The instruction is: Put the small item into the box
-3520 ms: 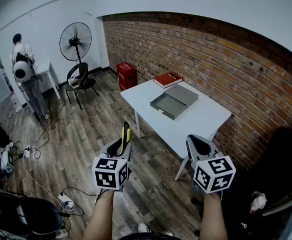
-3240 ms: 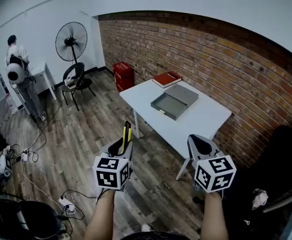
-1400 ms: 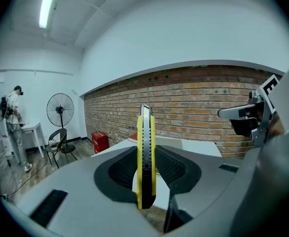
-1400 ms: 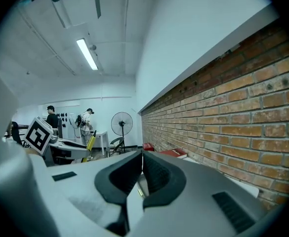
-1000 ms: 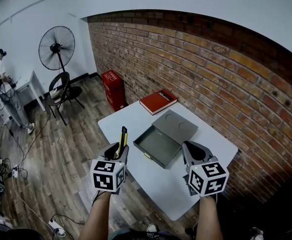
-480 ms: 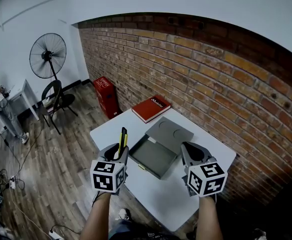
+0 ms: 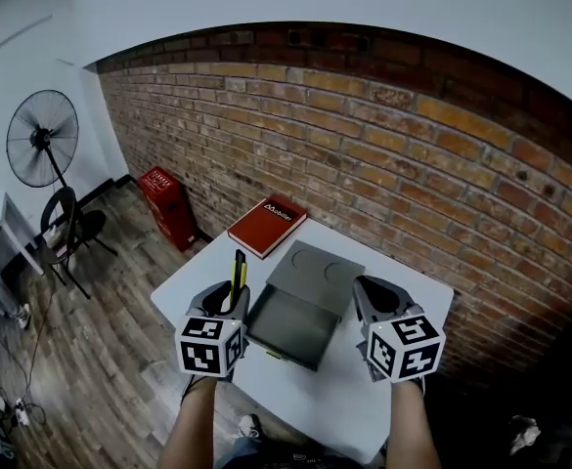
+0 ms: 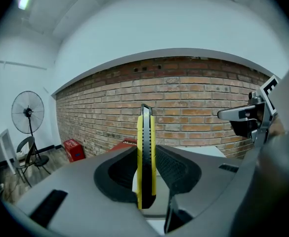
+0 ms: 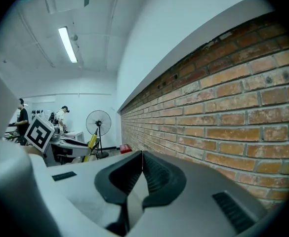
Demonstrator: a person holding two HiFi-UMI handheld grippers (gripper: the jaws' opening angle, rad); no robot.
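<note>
Small item: a yellow-and-black utility knife (image 8: 145,157), standing upright with the jaws of the left tongs (image 7: 233,297) clamped on its lower half, so the upper half projects clear above them. The right tongs (image 7: 374,298) have their jaws pressed together with nothing between them.

In the head view the open grey box (image 7: 290,324) lies on the white bench (image 7: 388,406) between the two tongs. Its lid (image 7: 317,271) lies against the box's 12 o'clock edge. A red book (image 7: 266,228) lies at 11 o'clock from the lid, near the brick wall (image 7: 383,135). The knife hangs at the box's 9 o'clock side, and the box looks empty. How high it hangs above the bench cannot be told.

Judged step: bringing the knife over the box.

- Carry the left tongs toward 3 o'clock until the knife is over the middle of the tray.
- Tip the knife from upright toward flat, its length along the tray's long side, so the free end clears the walls.
- Lower it close to the tray floor before parting the jaws.
- Keep the right tongs clear at the 3 o'clock edge.
</note>
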